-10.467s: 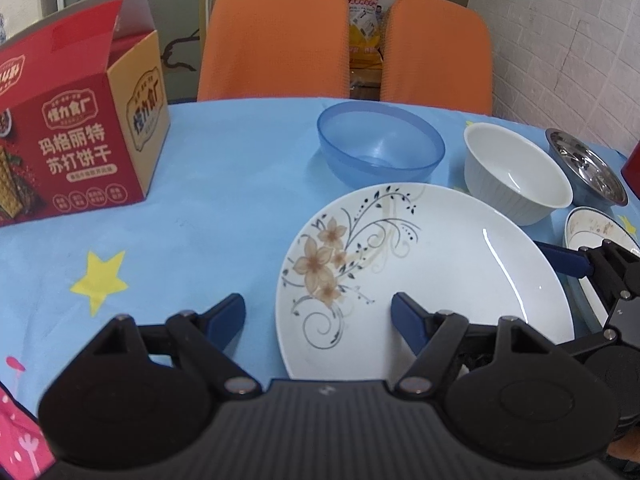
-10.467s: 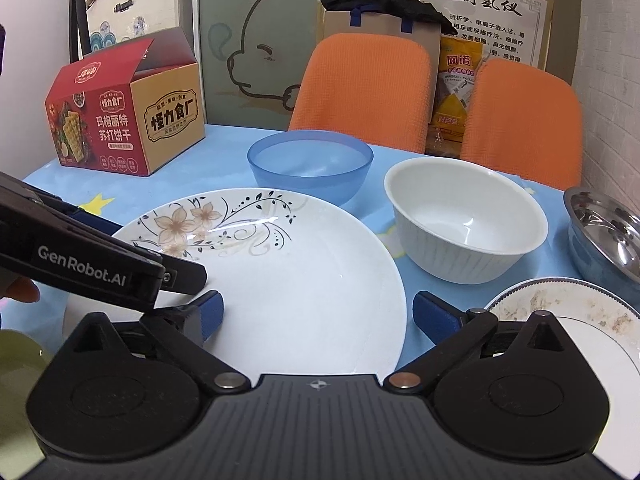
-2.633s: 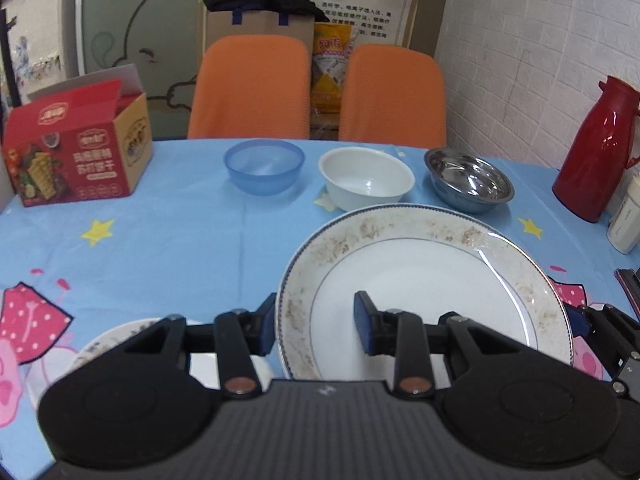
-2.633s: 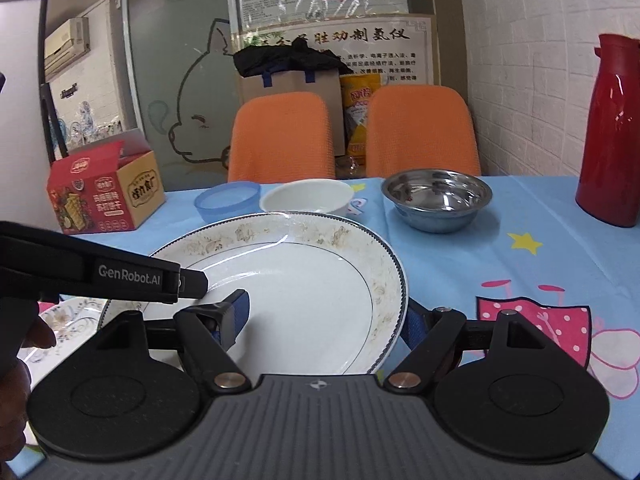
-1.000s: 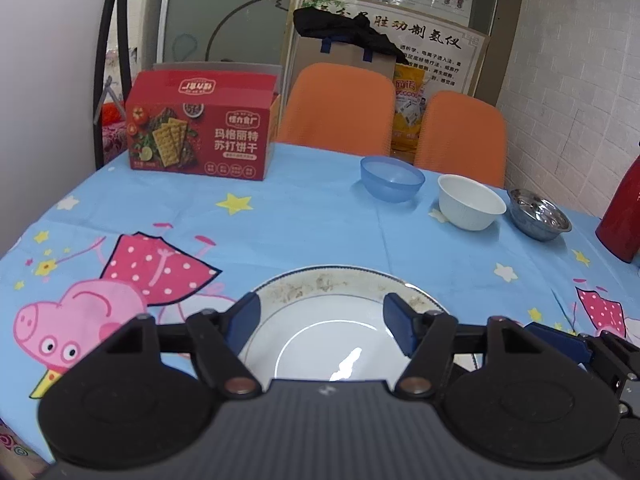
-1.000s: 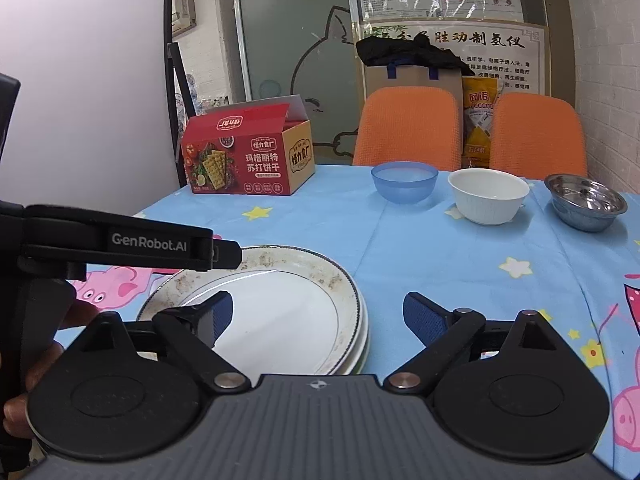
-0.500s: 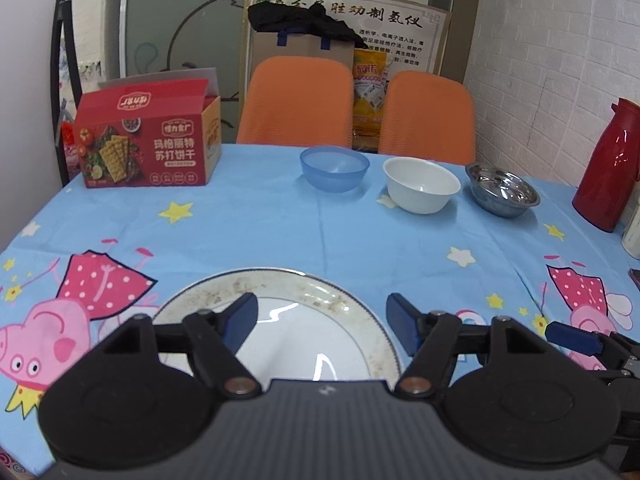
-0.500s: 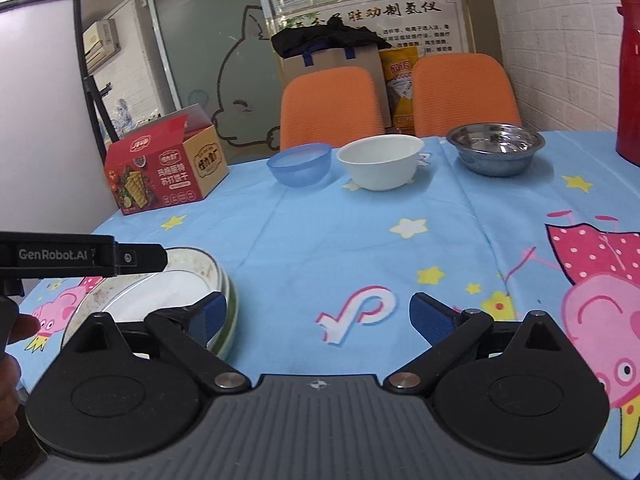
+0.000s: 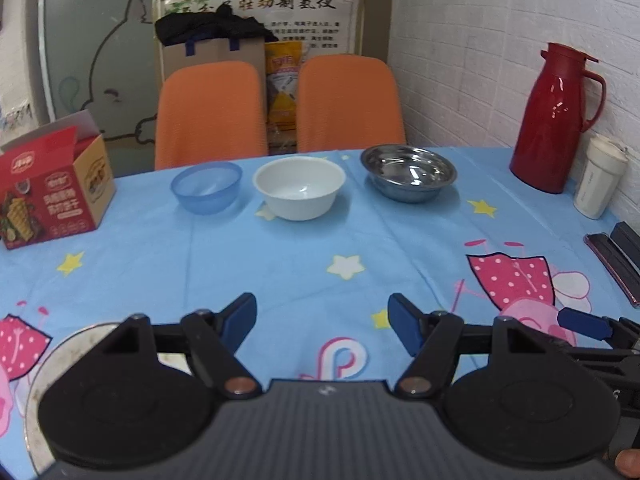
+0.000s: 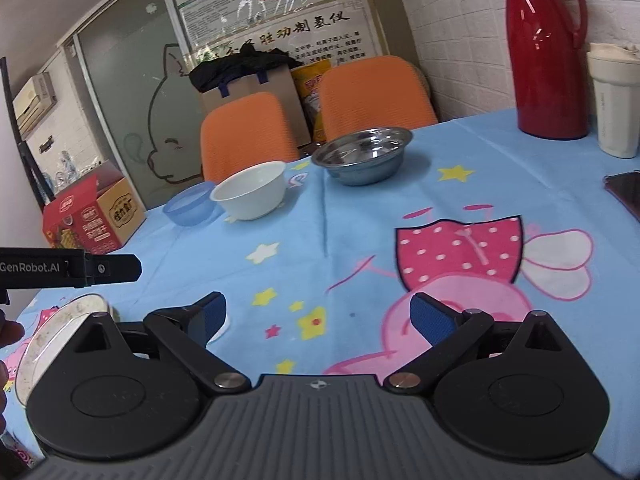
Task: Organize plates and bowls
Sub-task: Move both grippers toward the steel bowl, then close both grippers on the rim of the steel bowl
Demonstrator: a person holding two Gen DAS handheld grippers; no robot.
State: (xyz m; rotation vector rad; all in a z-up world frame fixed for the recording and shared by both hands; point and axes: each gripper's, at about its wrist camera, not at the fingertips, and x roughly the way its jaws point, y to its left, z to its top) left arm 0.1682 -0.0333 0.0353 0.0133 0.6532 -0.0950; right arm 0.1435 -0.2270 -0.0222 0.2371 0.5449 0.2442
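The steel bowl (image 9: 408,172), white bowl (image 9: 299,188) and blue bowl (image 9: 206,186) are ranged along the far table edge; the stacked plates (image 9: 38,376) lie near-left. The left gripper (image 9: 322,320) is opening, empty; the right gripper (image 10: 318,316) is spread wide, empty. Bowls should be gripped by the rim and nested, judged next. Only the right view shows the plates' raised rim (image 10: 40,340).
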